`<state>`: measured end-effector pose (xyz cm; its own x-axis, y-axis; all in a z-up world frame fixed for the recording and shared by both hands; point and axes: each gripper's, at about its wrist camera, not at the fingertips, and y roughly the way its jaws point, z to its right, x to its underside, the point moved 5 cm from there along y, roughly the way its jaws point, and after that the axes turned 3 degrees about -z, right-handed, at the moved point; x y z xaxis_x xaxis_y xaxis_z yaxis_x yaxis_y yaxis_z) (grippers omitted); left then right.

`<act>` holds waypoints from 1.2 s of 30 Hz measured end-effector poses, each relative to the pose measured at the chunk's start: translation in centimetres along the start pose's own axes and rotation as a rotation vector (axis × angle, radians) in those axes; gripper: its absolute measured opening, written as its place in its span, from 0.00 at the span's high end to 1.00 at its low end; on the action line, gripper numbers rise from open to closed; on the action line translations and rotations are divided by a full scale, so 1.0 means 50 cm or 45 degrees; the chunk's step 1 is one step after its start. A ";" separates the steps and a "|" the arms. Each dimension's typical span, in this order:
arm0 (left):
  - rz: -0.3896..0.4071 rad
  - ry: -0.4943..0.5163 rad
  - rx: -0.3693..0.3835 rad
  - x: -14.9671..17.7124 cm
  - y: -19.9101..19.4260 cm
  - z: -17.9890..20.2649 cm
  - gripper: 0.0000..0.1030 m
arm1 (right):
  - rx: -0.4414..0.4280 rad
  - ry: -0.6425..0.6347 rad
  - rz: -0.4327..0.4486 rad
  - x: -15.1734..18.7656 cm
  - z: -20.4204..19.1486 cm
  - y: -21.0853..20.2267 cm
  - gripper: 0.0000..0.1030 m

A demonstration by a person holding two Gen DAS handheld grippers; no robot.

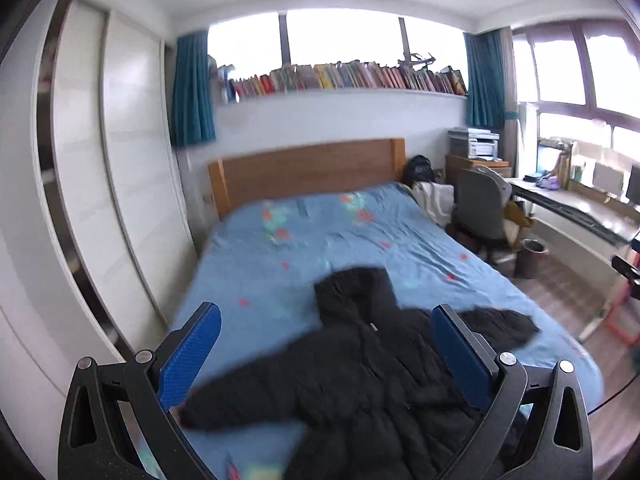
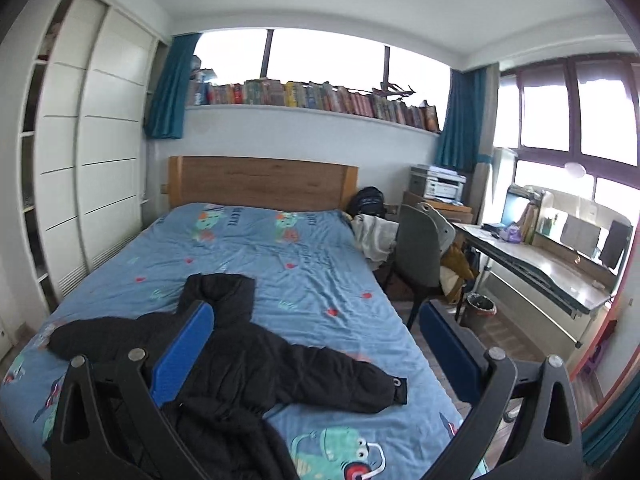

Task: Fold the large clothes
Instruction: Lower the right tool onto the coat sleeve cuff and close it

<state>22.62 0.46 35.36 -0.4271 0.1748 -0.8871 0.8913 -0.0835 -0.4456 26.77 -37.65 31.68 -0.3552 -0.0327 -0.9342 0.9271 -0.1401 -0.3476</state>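
Note:
A black hooded puffer jacket (image 1: 360, 376) lies spread front-up on the blue bed sheet (image 1: 280, 248), hood toward the headboard, both sleeves out to the sides. It also shows in the right wrist view (image 2: 248, 364), its right sleeve cuff (image 2: 394, 388) near the bed's right edge. My left gripper (image 1: 326, 344) is open and empty, held above the jacket's chest. My right gripper (image 2: 316, 344) is open and empty, above the jacket's right sleeve and the sheet (image 2: 312, 280).
A wooden headboard (image 2: 260, 182) stands at the far end. White wardrobe doors (image 2: 100, 168) run along the left. On the right are a grey chair (image 2: 420, 248), a desk (image 2: 552, 272), a bin (image 2: 480, 312) and wooden floor. Books (image 2: 320, 98) line the window ledge.

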 end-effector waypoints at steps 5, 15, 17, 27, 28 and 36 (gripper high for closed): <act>-0.008 0.062 -0.004 -0.039 0.110 0.009 0.01 | 0.044 0.037 -0.047 0.020 0.038 0.123 0.00; -0.354 0.075 -0.056 0.252 0.484 0.031 0.01 | 0.044 0.329 -0.465 0.347 0.128 0.485 0.00; -0.404 0.023 -0.067 0.290 0.535 0.015 0.01 | 0.074 0.471 -0.565 0.434 0.174 0.559 0.00; -0.519 -0.139 -0.154 0.365 0.715 -0.036 0.01 | 0.030 1.079 -0.696 0.709 0.342 0.787 0.00; -0.527 -0.147 -0.164 0.372 0.727 -0.042 0.01 | 0.026 1.122 -0.701 0.727 0.347 0.803 0.00; -0.563 -0.161 -0.238 0.401 0.753 -0.083 0.01 | 0.002 1.298 -0.679 0.794 0.357 0.896 0.17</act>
<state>48.23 4.87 1.30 -0.7753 0.0321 -0.6307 0.6276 0.1509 -0.7638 52.07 -62.89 -19.55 -0.4396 0.8470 -0.2991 0.6875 0.1030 -0.7188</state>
